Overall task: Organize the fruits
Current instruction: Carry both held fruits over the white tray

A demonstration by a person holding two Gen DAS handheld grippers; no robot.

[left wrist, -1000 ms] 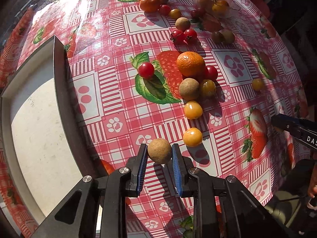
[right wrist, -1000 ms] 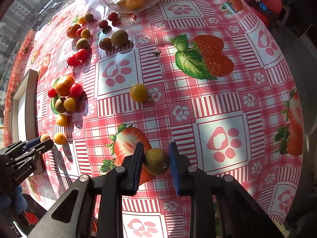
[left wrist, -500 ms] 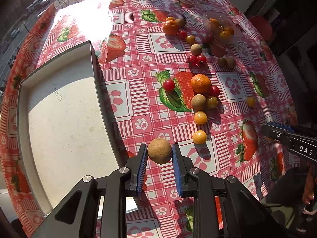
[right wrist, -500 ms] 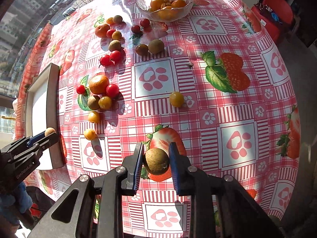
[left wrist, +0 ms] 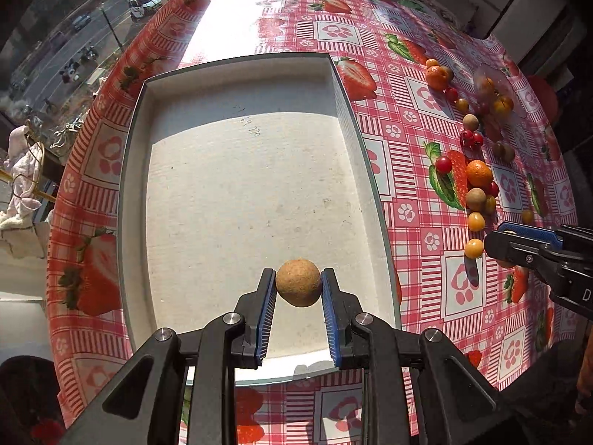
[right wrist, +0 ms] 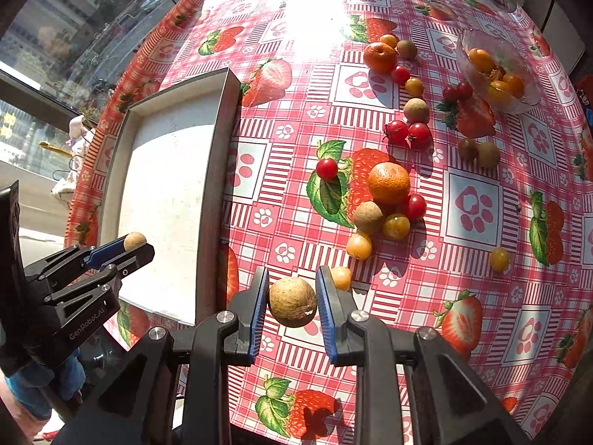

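My left gripper (left wrist: 298, 286) is shut on a round tan longan (left wrist: 298, 282) and hangs over the near part of the white tray (left wrist: 237, 200). In the right wrist view the same gripper (right wrist: 131, 246) shows at the left, above the tray (right wrist: 218, 170). My right gripper (right wrist: 292, 296) is shut on a larger brownish-green longan (right wrist: 292, 301), held above the tablecloth just right of the tray's dark side wall. Its tip (left wrist: 507, 237) shows at the right edge of the left wrist view. Several fruits lie loose on the cloth: an orange (right wrist: 389, 182), cherry tomatoes, yellow tomatoes, longans.
A glass bowl (right wrist: 519, 104) with yellow-orange fruit stands at the far right of the table. A second cluster with a mandarin (right wrist: 379, 56) lies farther back. The red checked tablecloth (right wrist: 470, 207) covers a round table; a window with a street lies beyond its left edge.
Both grippers have risen and swung left with their longans. The left one went from above the cloth to above the tray; the right one came up beside the tray's wall.
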